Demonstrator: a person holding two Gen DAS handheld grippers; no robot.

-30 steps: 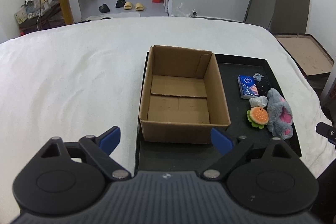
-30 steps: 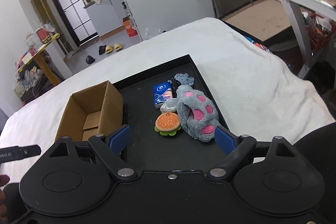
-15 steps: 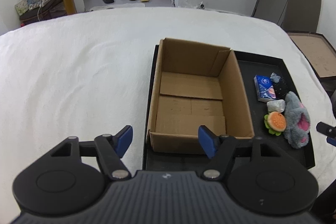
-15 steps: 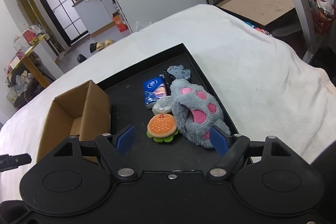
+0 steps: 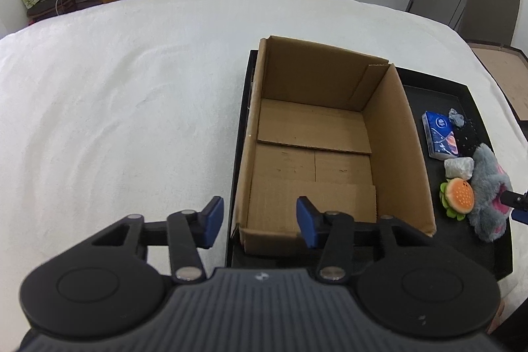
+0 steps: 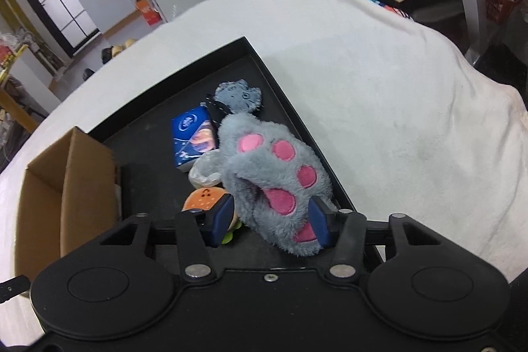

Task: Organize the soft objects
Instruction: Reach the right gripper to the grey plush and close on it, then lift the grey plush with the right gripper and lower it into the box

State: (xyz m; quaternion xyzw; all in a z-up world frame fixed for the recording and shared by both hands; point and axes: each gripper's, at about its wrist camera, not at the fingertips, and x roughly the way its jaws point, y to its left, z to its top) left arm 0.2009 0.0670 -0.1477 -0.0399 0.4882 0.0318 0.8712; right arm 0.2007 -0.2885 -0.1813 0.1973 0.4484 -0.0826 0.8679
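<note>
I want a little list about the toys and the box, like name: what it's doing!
cardboard box: open, nothing inside, on the black tray
grey paw plush: between the right gripper's fingers
burger toy: on tray, beside paw
blue tissue pack: on tray
left gripper: open, at the box's near corner

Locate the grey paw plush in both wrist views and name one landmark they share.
Left wrist: the grey paw plush lies at the far right edge, on the black tray, beside the burger toy.
Right wrist: it fills the centre, its near end between the right gripper fingers.
Shared landmark: the blue tissue pack just beyond the plush.
</note>
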